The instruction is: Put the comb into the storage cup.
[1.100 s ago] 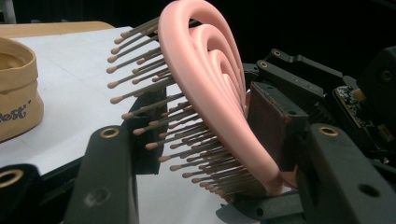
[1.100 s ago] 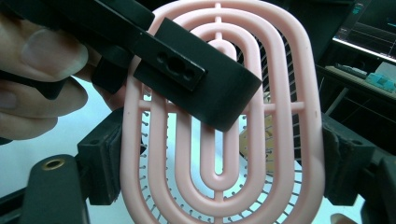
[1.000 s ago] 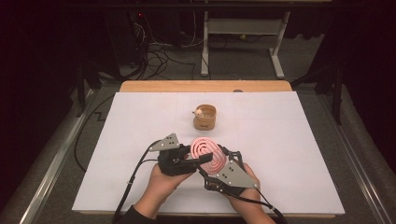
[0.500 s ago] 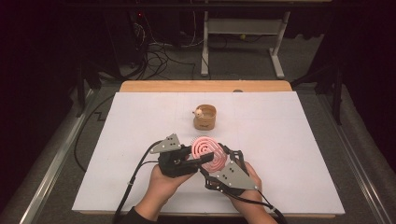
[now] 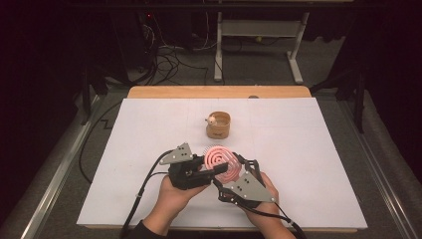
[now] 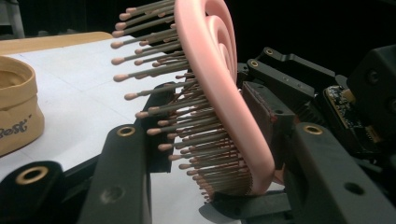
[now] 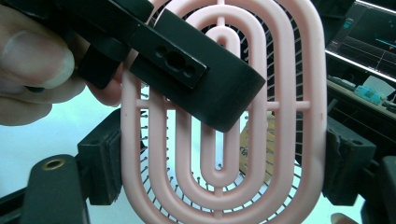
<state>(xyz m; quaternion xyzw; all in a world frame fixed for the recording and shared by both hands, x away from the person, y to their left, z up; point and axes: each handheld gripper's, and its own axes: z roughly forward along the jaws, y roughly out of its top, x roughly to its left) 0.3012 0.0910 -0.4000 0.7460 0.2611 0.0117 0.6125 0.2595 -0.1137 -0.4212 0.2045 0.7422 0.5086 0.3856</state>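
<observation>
You hold the pink hairbrush (image 5: 220, 162) just above the white desk (image 5: 318, 169), near its front edge and a little left of centre, with both grippers meeting on it. Your right gripper (image 5: 238, 172) comes in from the near right and clamps the brush across its width: in the right gripper view its two black jaws press on the left and right rims of the oval pink frame (image 7: 224, 116), so the brush stands upright between them with its open rings facing the camera.

Your left gripper (image 5: 211, 170) reaches in from the left. Its jaws have just been closing, with the brush between them. In the left gripper view one jaw sits on the bristle side and the other behind the smooth pink back (image 6: 219, 93), and the bristles (image 6: 182, 126) point left toward the far part of the desk. From that view you cannot tell for sure that both pads press on the brush; the jaw on the bristle side looks in among the bristle tips.

A small tan pouch (image 5: 218, 124) stands on the desk beyond the brush, well apart from both grippers, near the centre line.
</observation>
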